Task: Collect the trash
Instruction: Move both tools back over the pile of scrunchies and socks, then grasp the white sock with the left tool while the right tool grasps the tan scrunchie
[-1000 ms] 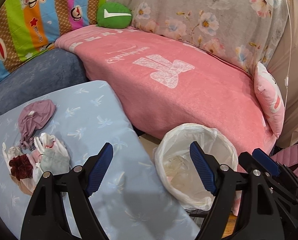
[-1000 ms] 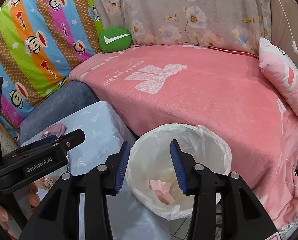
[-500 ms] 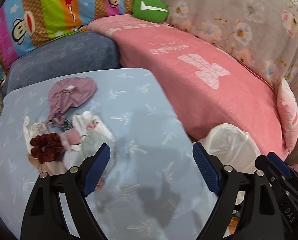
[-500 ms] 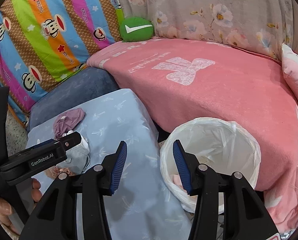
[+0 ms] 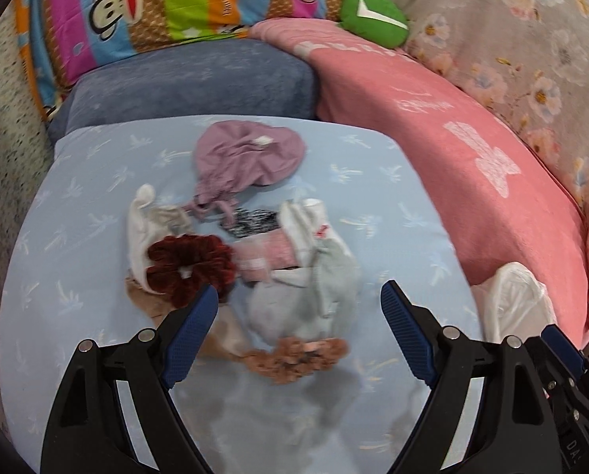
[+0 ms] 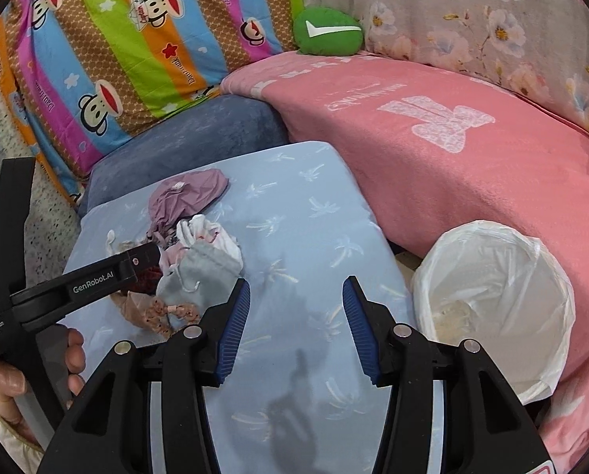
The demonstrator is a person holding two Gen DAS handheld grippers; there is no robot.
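Hovering my left gripper over the pile of small cloth items on the blue-covered bench, fingers wide apart, nothing held. Right gripper half open, empty, jaws just widened. Lined bin stands right of bench, against pink sofa blanket.

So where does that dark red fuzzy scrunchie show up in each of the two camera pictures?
Left wrist view: the dark red fuzzy scrunchie lies left of centre in the cloth pile, just above the left gripper.
Right wrist view: only a dark sliver shows at mid-left, mostly hidden behind the left gripper's black arm.
Shared landmark: the crumpled mauve fabric pouch at the pile's far end.
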